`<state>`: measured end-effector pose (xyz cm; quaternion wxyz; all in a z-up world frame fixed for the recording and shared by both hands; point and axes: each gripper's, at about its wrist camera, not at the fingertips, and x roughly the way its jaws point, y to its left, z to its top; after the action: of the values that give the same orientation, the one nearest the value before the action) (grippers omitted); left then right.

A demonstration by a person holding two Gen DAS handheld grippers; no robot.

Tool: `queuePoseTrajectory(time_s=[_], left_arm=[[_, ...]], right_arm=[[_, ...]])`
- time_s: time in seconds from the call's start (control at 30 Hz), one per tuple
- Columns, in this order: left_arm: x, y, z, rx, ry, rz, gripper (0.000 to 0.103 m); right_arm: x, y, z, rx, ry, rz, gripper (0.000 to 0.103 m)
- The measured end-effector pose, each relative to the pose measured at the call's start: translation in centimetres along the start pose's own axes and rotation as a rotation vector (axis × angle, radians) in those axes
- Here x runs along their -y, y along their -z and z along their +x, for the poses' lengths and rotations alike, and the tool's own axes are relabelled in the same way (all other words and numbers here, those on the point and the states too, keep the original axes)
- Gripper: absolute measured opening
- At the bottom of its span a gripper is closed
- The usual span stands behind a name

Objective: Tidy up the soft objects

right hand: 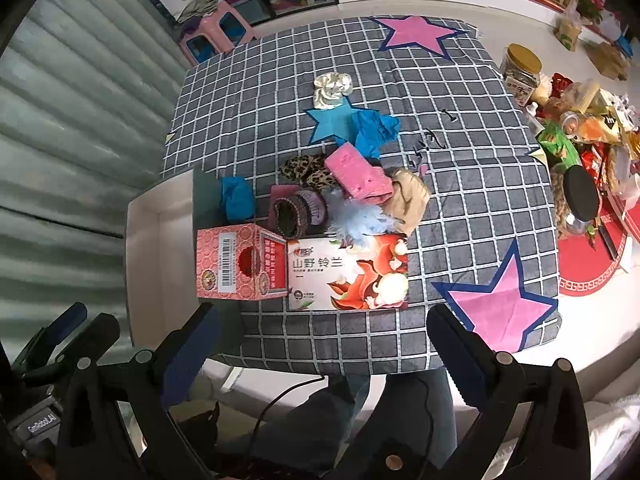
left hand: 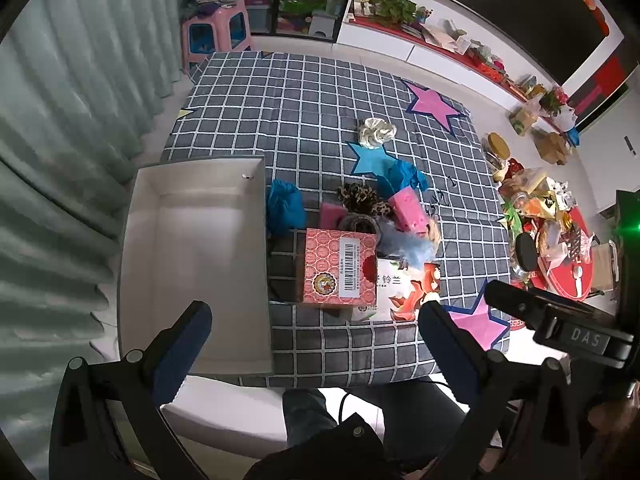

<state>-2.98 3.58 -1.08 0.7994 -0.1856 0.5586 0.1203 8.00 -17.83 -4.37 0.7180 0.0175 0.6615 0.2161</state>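
A pile of soft things lies mid-mat: a pink sponge (right hand: 357, 178), a leopard scrunchie (right hand: 306, 171), a beige cloth (right hand: 410, 198), a light blue feathery tuft (right hand: 362, 222), blue cloths (right hand: 374, 128) (left hand: 285, 206) and a pale scrunchie (right hand: 332, 86) farther off. A red tissue box (left hand: 340, 266) and a flat tissue pack (right hand: 348, 274) sit nearer. An empty white box (left hand: 196, 264) stands at the mat's left. My left gripper (left hand: 316, 340) hovers open near the white box's front. My right gripper (right hand: 324, 344) is open over the mat's near edge, holding nothing.
The checked mat (left hand: 280, 120) with stars covers a low table. Jars, snacks and a red round mat (right hand: 588, 264) crowd the floor to the right. A curtain (left hand: 60, 140) hangs left; a pink stool (left hand: 216, 36) stands beyond. A person's legs (right hand: 360, 408) are below.
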Motion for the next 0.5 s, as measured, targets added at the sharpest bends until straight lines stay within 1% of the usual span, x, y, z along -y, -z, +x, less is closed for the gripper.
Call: queuePoseTrajectory(time_s=[0.1, 0.23, 0.5], left_arm=[[-0.2, -0.1, 0.4, -0.005, -0.001, 0.014, 0.103], [-0.4, -0.6, 1.4, -0.031, -0.008, 0.034, 0.103], [0.9, -2.0, 4.2, -0.092, -0.035, 0.087, 0.103]], right_arm=[[0.5, 0.0, 0.1, 0.003, 0.02, 0.012, 0.103], [1.2, -0.2, 0.8, -0.01, 0.05, 0.021, 0.103], [2.9, -1.3, 4.6, -0.079, 0.088, 0.017, 0.103]])
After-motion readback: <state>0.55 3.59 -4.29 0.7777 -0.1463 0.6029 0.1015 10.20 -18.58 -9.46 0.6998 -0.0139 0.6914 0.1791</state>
